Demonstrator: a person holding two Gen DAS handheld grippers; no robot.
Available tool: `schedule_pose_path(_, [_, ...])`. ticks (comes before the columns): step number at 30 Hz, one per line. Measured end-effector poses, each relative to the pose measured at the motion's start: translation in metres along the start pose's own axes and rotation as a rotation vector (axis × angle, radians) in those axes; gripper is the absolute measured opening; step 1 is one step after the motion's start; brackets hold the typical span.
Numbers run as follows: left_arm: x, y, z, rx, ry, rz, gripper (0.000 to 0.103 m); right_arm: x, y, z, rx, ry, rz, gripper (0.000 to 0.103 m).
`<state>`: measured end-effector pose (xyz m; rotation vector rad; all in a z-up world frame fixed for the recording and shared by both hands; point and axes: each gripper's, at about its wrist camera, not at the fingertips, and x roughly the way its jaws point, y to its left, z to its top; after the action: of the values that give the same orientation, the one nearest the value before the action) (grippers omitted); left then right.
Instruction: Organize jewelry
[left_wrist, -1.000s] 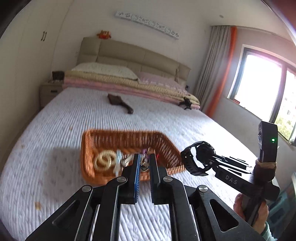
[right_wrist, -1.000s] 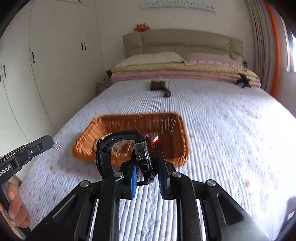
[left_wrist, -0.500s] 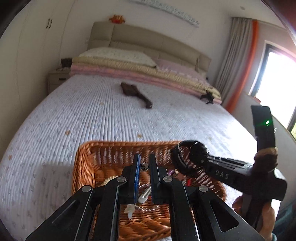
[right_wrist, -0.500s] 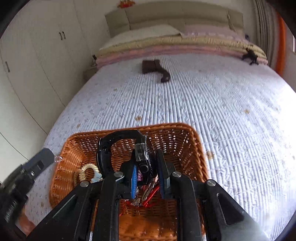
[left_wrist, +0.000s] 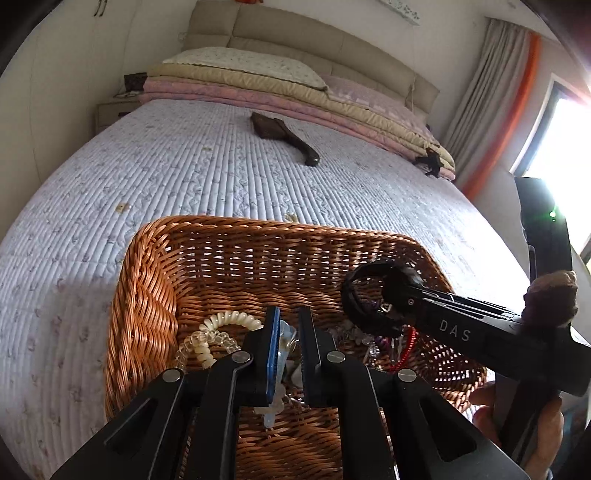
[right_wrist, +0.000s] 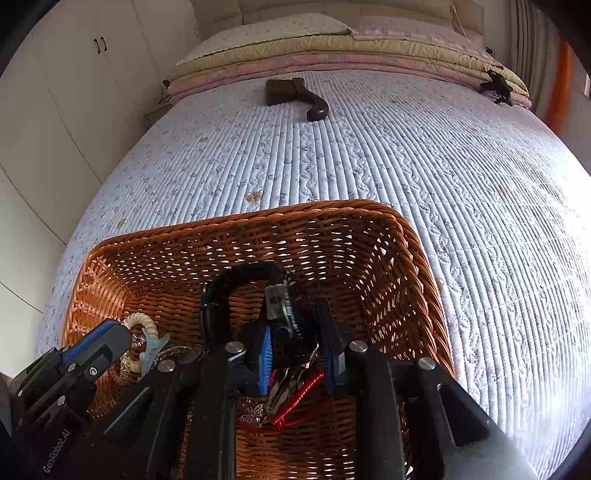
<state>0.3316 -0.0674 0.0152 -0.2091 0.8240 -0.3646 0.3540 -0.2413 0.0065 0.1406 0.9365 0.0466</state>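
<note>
Jewelry sits in the wicker basket (left_wrist: 147, 295) on the bed (left_wrist: 184, 177): a cream spiral coil band (left_wrist: 225, 321), a clear bead bracelet (left_wrist: 207, 338), a red cord (right_wrist: 295, 402) and a small silver butterfly charm (right_wrist: 255, 410) on the basket floor.

Right gripper (right_wrist: 295, 332) is over the basket interior, clamped on a black watch (right_wrist: 277, 306). Watch case is pinched between the blue-padded fingers, and the strap loops up and to the left of them. In the left wrist view the same watch (left_wrist: 369, 299) hangs at the tip of the right gripper (left_wrist: 391, 306), above the right half of the basket and over the red cord and some clear pieces.

Left gripper (left_wrist: 286, 332) is also over the basket, jaws a narrow gap apart, with a pale translucent hair clip (left_wrist: 284, 350) in the gap. Can't tell whether it's squeezing the clip or the clip just lies behind the gap. From the right wrist view, the left gripper (right_wrist: 110, 336) tip is at the basket's left side, touching or just beside the pale clip (right_wrist: 151, 347) and the coil band.

Farther up the bed: a dark brown brush-like object (left_wrist: 284, 136), well apart from the basket. Stacked folded quilts (left_wrist: 295, 96) and a pillow (left_wrist: 240, 62) at the headboard. Small black clip-like object (left_wrist: 430, 162) near the quilts' right end.
</note>
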Motion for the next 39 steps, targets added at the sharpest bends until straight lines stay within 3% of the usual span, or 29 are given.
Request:
schedule_pose_path(3, [-0.012, -0.002, -0.002, 0.001, -0.003, 0.002, 0.040, -0.024, 0.002, -0.004, -0.023, -0.056, 0.011, 0.037])
schedule_pose_path(7, [-0.057, -0.010, -0.010, 0.025, -0.083, 0.010, 0.040, -0.079, 0.005, -0.024, -0.061, -0.179, 0.027, 0.038])
schedule_pose_path(10, [-0.114, -0.023, -0.035, 0.071, -0.202, 0.061, 0.049, -0.131, 0.002, -0.060, -0.063, -0.309, 0.050, 0.046])
schedule_pose_path(12, [-0.146, -0.029, -0.053, 0.096, -0.279, 0.086, 0.059, -0.157, 0.002, -0.087, -0.060, -0.385, 0.055, 0.061])
schedule_pose_path(18, [-0.220, -0.046, -0.124, 0.140, -0.474, 0.175, 0.071, -0.223, 0.016, -0.181, -0.108, -0.608, -0.018, 0.069])
schedule_pose_path(20, [-0.225, -0.045, -0.143, 0.144, -0.505, 0.204, 0.071, -0.231, 0.022, -0.206, -0.122, -0.662, -0.044, 0.076])
schedule_pose_path(22, [-0.221, -0.041, -0.164, 0.138, -0.514, 0.216, 0.072, -0.231, 0.027, -0.231, -0.135, -0.701, -0.077, 0.076])
schedule_pose_path(24, [-0.209, -0.036, -0.180, 0.128, -0.478, 0.254, 0.072, -0.228, 0.027, -0.246, -0.136, -0.708, -0.079, 0.077])
schedule_pose_path(26, [-0.200, -0.030, -0.189, 0.123, -0.452, 0.244, 0.072, -0.224, 0.032, -0.257, -0.163, -0.705, -0.083, 0.077])
schedule_pose_path(31, [-0.193, -0.019, -0.210, 0.069, -0.478, 0.229, 0.072, -0.216, 0.034, -0.272, -0.187, -0.726, -0.106, 0.077])
schedule_pose_path(37, [-0.197, -0.031, -0.222, 0.133, -0.518, 0.262, 0.072, -0.209, 0.035, -0.283, -0.195, -0.754, -0.148, 0.078])
schedule_pose_path(39, [-0.194, -0.040, -0.225, 0.172, -0.521, 0.291, 0.072, -0.208, 0.035, -0.286, -0.195, -0.751, -0.178, 0.086])
